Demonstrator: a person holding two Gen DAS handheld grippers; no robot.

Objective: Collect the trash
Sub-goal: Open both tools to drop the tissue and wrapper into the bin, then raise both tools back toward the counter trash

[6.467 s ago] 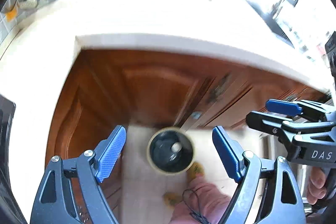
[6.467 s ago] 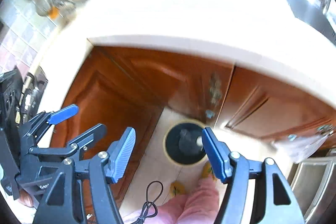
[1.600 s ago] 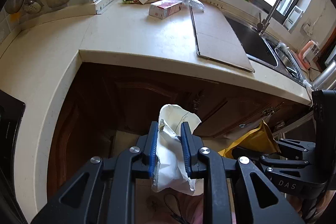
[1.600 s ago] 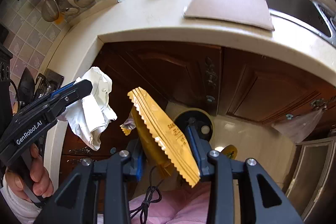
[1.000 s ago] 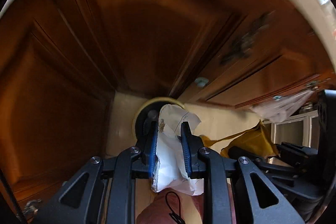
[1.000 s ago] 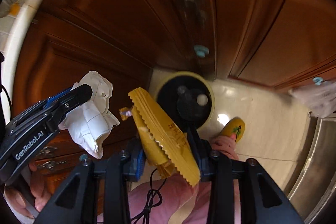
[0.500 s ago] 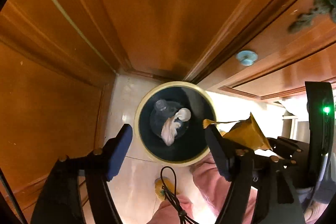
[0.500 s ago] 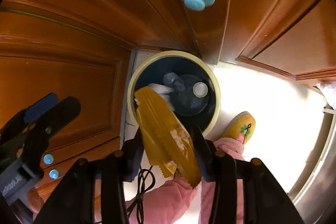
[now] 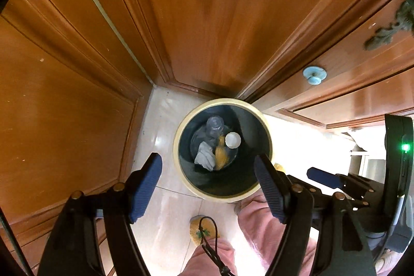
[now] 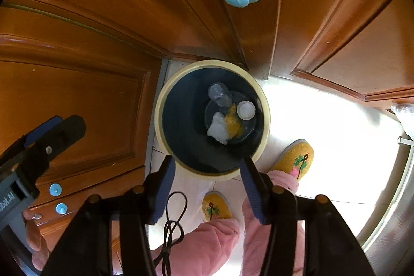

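Wooden cabinet doors [image 9: 207,17] fill the left wrist view, meeting at a corner above a pale tiled floor [image 9: 160,115]. Against that corner stands the round bin [image 9: 267,146], and the left gripper [image 9: 211,188] hangs directly over it, jaws spread wide and holding nothing. At the bin's bottom lie white crumpled paper [image 9: 204,159], a yellow wrapper [image 9: 222,155], a clear bottle [image 9: 214,124] and a white cap [image 9: 233,139].

From the right wrist view, the right gripper [image 10: 209,180] is likewise released and empty, poised over the bin's near rim [image 10: 214,176], with paper [image 10: 218,129] and wrapper [image 10: 234,123] straight below. Both claws sit about equally close; any further trash lies outside these views.
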